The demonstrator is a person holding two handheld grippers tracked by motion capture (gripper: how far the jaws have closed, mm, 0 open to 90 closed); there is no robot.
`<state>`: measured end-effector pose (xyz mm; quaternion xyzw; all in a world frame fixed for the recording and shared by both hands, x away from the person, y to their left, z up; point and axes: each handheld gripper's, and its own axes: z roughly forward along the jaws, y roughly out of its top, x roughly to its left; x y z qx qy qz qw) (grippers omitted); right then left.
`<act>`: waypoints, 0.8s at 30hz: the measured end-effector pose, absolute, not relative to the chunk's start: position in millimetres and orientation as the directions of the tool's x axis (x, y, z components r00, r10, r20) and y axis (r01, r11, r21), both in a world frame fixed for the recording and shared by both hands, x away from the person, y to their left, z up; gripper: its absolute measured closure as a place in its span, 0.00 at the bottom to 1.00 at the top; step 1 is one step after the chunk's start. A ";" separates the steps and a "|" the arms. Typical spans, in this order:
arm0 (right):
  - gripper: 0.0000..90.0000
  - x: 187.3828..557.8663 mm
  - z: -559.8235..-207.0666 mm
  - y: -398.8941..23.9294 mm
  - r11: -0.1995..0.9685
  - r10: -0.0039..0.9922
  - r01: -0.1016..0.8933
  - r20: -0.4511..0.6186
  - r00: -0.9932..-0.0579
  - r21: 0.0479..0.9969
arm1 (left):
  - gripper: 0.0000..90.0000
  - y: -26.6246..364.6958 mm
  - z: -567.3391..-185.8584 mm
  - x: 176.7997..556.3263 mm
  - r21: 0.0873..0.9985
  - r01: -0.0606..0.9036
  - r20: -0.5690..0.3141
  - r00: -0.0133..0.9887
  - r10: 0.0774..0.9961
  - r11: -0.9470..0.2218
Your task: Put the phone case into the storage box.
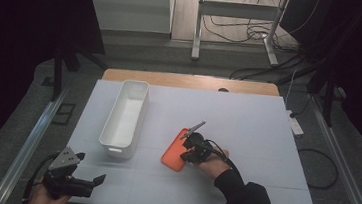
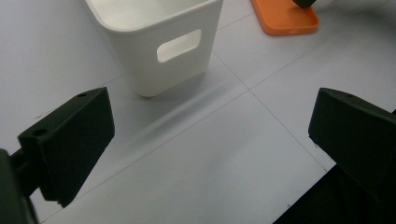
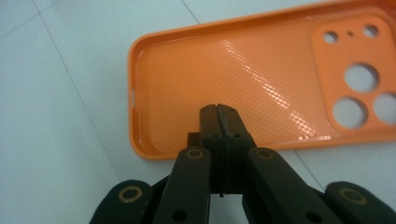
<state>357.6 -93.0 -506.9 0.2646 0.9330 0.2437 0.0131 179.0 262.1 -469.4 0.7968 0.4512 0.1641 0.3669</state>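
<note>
1. I am keeping my right gripper (image 3: 218, 108) with its jaws pressed together, nothing between them, tips poised over the inside of the orange phone case (image 3: 243, 79).
2. The case (image 1: 174, 154) is lying open side up near the middle of the worktop (image 1: 246, 133), its camera cut-outs at the end farther from my jaws in the right gripper view.
3. I am holding my left gripper (image 1: 73, 182) at the near left corner of the worktop, jaws standing wide apart and empty, well away from the case.
4. Ahead of those jaws, the white bin (image 2: 159, 42) is sitting toward the left edge, a handle slot in its end wall facing me; the case is lying just to its right.
</note>
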 end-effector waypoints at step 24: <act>0.99 367.4 -501.5 -146.2 0.718 0.578 0.541 0.059 -0.814 0.438 | 0.01 261.6 -469.3 179.4 0.731 0.599 -0.066 0.538 0.841 -0.326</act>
